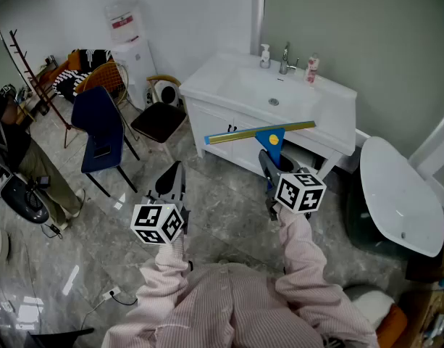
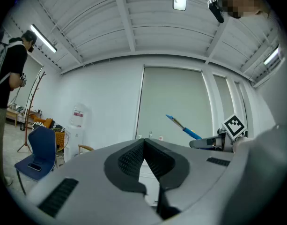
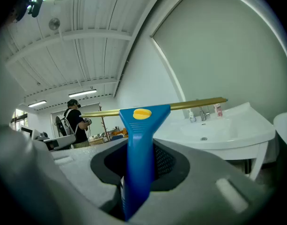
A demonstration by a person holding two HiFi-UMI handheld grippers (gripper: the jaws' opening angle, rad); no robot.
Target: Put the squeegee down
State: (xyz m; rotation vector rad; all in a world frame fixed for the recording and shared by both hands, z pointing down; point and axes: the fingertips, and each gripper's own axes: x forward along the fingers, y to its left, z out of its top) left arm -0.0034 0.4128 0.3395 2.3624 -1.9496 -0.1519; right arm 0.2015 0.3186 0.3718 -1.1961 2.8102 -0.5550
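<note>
- A washroom with a grey marbled floor (image 1: 229, 201); a white sink (image 1: 207, 82) stands by the wall ahead.
- The right gripper (image 1: 269, 164) is clamped on the squeegee (image 1: 269, 135), its jaws partway closed around the handle. It holds the squeegee in the air before the sink.
- The left gripper (image 1: 171, 174) is empty, with its jaws pressed together.
- The squeegee has a blue handle flaring into a triangle, a yellow button and a long brass-coloured bar.
- It looks light and stiff. The smooth handle might slip, and the wide bar could swing. The narrow handle seems the best place to hold it.
</note>
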